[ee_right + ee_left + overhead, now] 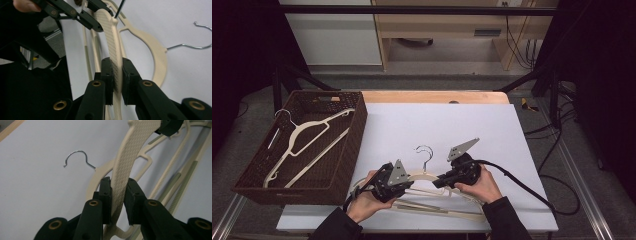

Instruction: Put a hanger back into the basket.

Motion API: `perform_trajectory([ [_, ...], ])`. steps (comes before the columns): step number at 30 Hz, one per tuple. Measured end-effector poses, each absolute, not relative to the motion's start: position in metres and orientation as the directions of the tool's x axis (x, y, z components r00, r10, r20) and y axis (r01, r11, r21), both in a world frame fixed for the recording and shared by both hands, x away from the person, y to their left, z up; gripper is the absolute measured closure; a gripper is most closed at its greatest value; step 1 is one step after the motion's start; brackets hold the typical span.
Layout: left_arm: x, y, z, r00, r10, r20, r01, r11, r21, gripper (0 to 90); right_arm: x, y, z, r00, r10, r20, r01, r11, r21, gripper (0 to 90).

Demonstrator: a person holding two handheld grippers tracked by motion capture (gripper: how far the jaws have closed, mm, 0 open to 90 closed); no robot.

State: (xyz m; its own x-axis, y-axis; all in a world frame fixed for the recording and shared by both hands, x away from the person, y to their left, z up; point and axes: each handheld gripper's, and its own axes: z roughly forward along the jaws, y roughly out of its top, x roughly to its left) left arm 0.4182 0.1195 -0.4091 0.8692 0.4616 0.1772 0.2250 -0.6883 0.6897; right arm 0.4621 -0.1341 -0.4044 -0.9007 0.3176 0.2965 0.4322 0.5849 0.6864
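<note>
Both grippers clamp one cream hanger point(424, 176) near the white tabletop's point(492, 130) front edge: left gripper point(408, 186) and right gripper point(438, 183) on its textured shoulder. Another hanger point(442, 205) lies beneath; a brown basket point(357, 130) with a third hanger point(307, 142) overhangs the left edge.

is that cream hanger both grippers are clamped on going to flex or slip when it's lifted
The cream hanger probably stays fairly stiff: its arm runs straight between the left gripper and the right gripper. Slipping seems unlikely, since its gripped face is textured. It looks thin and light, but its wire hook could snag the other hangers underneath.
</note>
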Motion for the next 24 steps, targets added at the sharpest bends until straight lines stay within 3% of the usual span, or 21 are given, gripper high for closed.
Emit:
perform_trajectory([
  [4,0.419,0.125,-0.405,0.883,0.448,0.142,0.225,-0.668,0.709,71.9,0.458,-0.135,-0.401,-0.915,0.285,0.285,0.402,0.587,0.703,84.6],
  [7,0.420,0.135,-0.395,0.905,0.417,0.086,0.227,-0.644,0.731,62.7,0.452,-0.137,-0.397,-0.924,0.253,0.288,0.383,0.588,0.712,86.1],
  [12,0.421,0.139,-0.387,0.924,0.375,0.073,0.207,-0.654,0.727,57.6,0.446,-0.137,-0.391,-0.937,0.223,0.268,0.349,0.592,0.727,86.5],
  [14,0.421,0.138,-0.387,0.928,0.366,0.065,0.208,-0.654,0.727,57.6,0.444,-0.136,-0.390,-0.939,0.221,0.264,0.344,0.593,0.728,86.6],
  [21,0.425,0.131,-0.391,0.945,0.326,0.013,0.216,-0.654,0.725,70.3,0.440,-0.132,-0.387,-0.955,0.193,0.225,0.296,0.607,0.737,86.6],
  [24,0.424,0.130,-0.390,0.946,0.323,0.036,0.201,-0.670,0.715,75.2,0.440,-0.132,-0.388,-0.959,0.192,0.208,0.282,0.605,0.745,86.1],
])
